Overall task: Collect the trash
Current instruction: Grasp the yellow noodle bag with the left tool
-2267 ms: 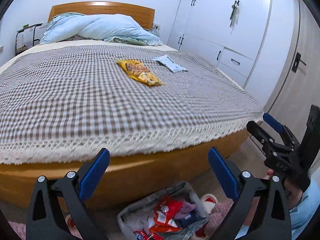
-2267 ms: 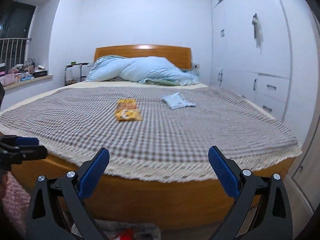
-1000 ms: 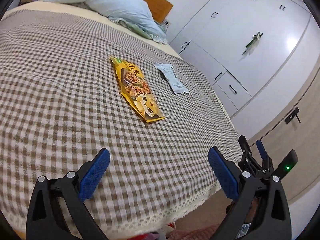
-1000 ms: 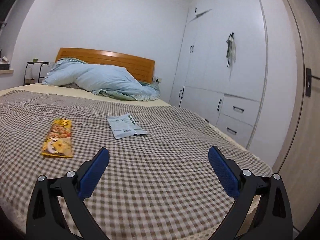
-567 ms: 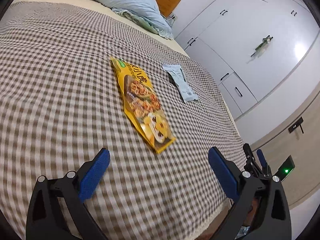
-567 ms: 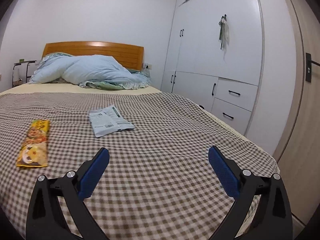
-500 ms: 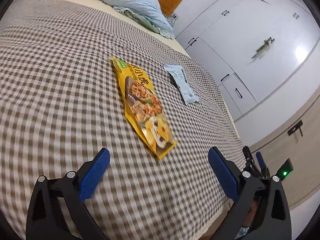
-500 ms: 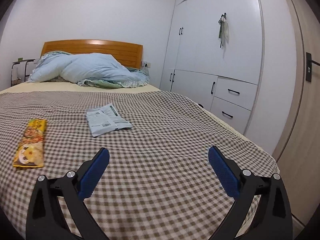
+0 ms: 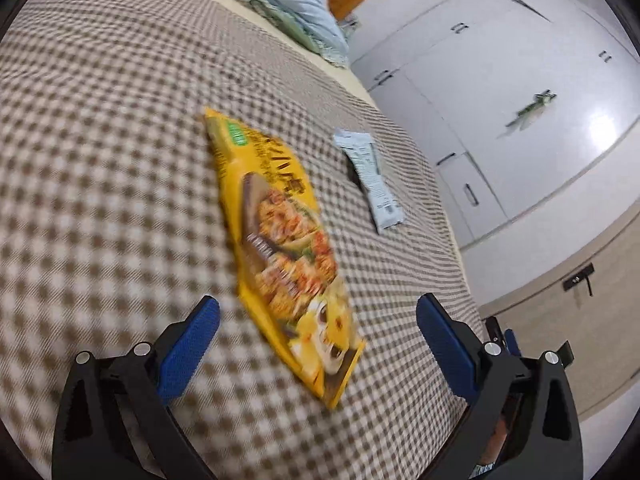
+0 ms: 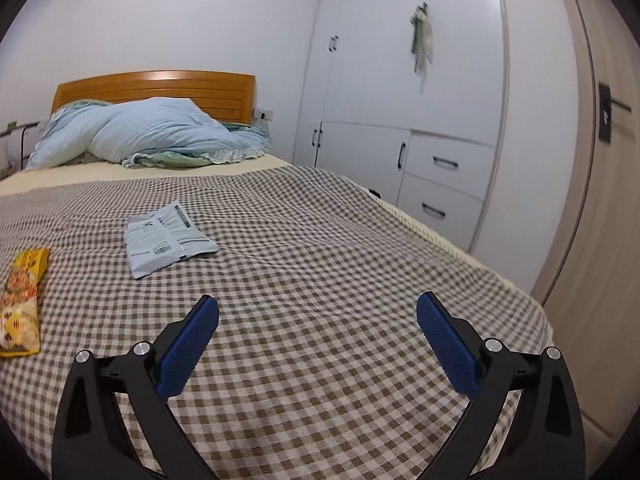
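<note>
A yellow snack bag (image 9: pixel 280 248) lies flat on the checked bedspread (image 9: pixel 100 160), its near end between the open blue pads of my left gripper (image 9: pixel 318 316); contact cannot be told. A pale grey-white wrapper (image 9: pixel 370 178) lies beyond it to the right. In the right wrist view the same wrapper (image 10: pixel 166 236) sits ahead and left of my right gripper (image 10: pixel 318 316), which is open over the bedspread (image 10: pixel 340 280) with nothing between its fingers. The yellow bag (image 10: pixel 20 304) shows at that view's left edge.
A blue quilt (image 10: pixel 148 136) is piled against the wooden headboard (image 10: pixel 160 88). White wardrobe doors and drawers (image 10: pixel 440 160) line the bed's right side, with a beige door (image 10: pixel 600 240) nearer. The bed's right edge (image 10: pixel 460 248) drops off.
My left gripper has come forward and down over the bed until the yellow bag fills the space between its fingers. My right gripper has edged closer to the grey-white wrapper.
</note>
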Motion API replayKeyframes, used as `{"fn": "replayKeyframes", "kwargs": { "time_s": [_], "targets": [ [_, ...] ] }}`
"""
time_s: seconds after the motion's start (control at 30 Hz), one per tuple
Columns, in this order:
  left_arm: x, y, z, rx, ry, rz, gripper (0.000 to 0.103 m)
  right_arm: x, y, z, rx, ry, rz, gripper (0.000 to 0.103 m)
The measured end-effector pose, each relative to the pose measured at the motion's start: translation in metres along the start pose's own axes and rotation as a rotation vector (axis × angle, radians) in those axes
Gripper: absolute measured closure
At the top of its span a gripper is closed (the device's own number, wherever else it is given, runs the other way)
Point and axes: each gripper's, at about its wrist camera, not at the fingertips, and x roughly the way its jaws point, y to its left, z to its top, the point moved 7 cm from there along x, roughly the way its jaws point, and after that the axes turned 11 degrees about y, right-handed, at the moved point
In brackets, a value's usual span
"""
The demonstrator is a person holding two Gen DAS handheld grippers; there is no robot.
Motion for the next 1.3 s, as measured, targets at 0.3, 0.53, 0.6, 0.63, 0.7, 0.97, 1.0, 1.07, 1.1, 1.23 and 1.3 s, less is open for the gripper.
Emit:
{"fn": "replayKeyframes", "kwargs": {
  "time_s": [0.3,0.53,0.6,0.63,0.7,0.97,1.0,1.07,1.1,1.23,1.3],
  "targets": [
    [0.017,0.009,0.038,-0.075,-0.034,0.016,0.009,-0.002,-0.003,-0.002,0.057,0.031,0.062,0.008],
    [0.027,0.014,0.046,-0.064,-0.048,0.107,0.042,-0.008,0.012,-0.001,0.007,0.0,0.055,0.008],
    [0.026,0.024,0.045,-0.112,-0.044,0.101,0.082,-0.006,0.013,-0.001,0.008,0.006,0.057,0.008],
    [0.03,0.032,0.045,-0.162,-0.024,0.059,0.09,-0.006,0.012,-0.001,0.008,0.007,0.057,0.008],
    [0.029,0.033,0.043,-0.168,-0.032,0.034,0.092,-0.006,0.012,-0.001,0.007,0.004,0.054,0.008],
    [0.023,-0.01,0.047,-0.049,-0.092,0.035,0.099,-0.004,0.012,-0.002,-0.005,0.001,0.041,0.008],
    [0.022,-0.015,0.049,-0.037,-0.1,0.04,0.1,-0.004,0.012,-0.002,-0.009,-0.001,0.039,0.008],
    [0.016,-0.027,0.053,-0.001,-0.123,0.062,0.1,-0.005,0.013,-0.002,-0.018,-0.006,0.034,0.008],
    [0.013,-0.034,0.055,0.017,-0.136,0.077,0.1,-0.005,0.014,-0.003,-0.023,-0.007,0.033,0.008],
    [0.004,-0.054,0.07,0.068,-0.18,0.152,0.1,-0.003,0.017,-0.004,-0.042,-0.01,0.022,0.008],
    [0.001,-0.063,0.081,0.085,-0.209,0.164,0.1,-0.002,0.018,-0.005,-0.047,-0.008,0.018,0.008]
  ]
}}
